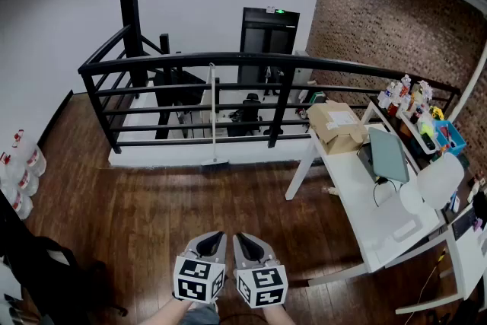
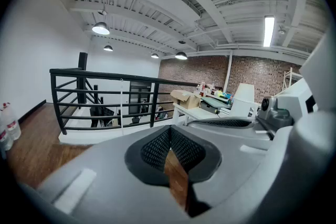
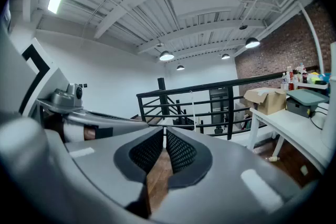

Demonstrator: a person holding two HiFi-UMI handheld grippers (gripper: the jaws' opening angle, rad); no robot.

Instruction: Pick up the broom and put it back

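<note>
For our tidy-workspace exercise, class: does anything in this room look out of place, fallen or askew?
A small object, perhaps a bottle, lies on the wooden floor beside the white table, as if dropped. The broom stands upright against the black railing, not fallen. Nothing else stands out.
</note>
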